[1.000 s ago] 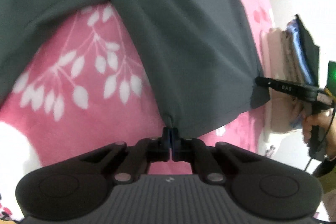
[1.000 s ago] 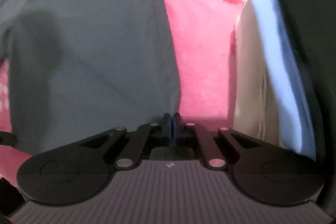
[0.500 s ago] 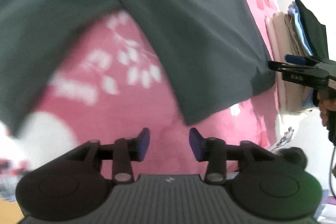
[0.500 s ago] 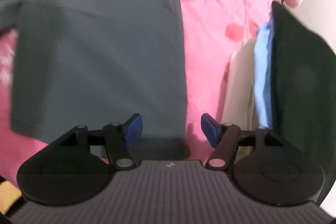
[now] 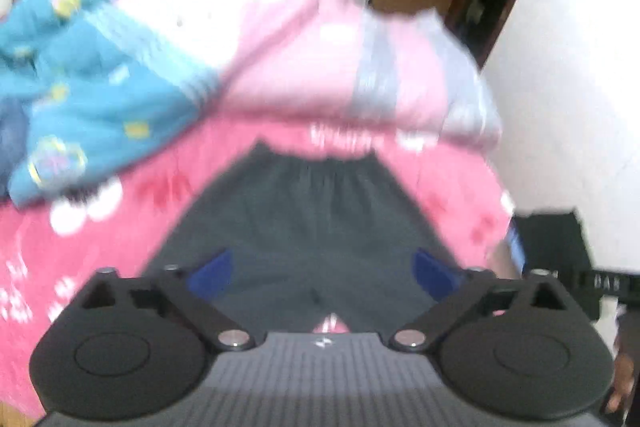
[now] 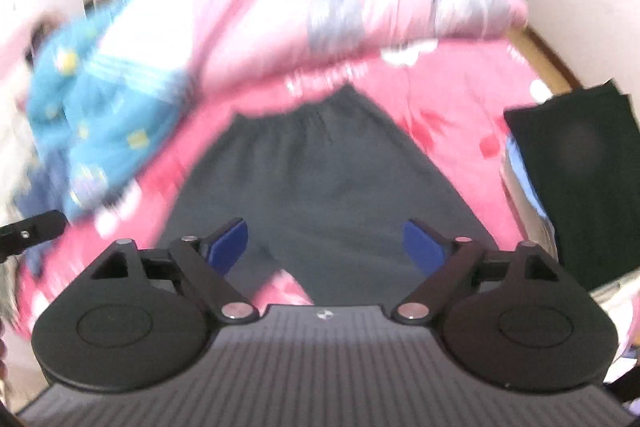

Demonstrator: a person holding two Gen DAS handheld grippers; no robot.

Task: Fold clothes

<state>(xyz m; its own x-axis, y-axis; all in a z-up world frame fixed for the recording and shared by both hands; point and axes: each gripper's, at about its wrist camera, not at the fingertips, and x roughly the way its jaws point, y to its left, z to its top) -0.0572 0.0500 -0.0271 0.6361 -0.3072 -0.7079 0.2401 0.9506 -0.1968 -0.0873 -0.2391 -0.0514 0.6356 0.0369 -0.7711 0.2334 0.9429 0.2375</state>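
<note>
Dark grey trousers (image 5: 308,223) (image 6: 324,183) lie flat on the pink flowered bedspread (image 5: 120,223) (image 6: 452,107), waistband at the far end, legs pointing toward me. My left gripper (image 5: 324,273) is open and raised above the near part of the trousers, with nothing between its blue pads. In the same way my right gripper (image 6: 326,247) hangs open and empty over the leg ends. Both views are blurred by motion. At the right edge of the left wrist view the tip of the right gripper (image 5: 612,283) shows.
A pile of folded clothes topped by a black garment (image 6: 584,179) (image 5: 560,247) sits at the right of the bed. A bunched pink-and-grey quilt (image 5: 360,59) and a blue patterned blanket (image 5: 80,99) lie at the far end. White wall at right.
One second ago both grippers were shut on the trousers' edge. They let go, opened wider and pulled back and upward, so the views now take in the whole bed.
</note>
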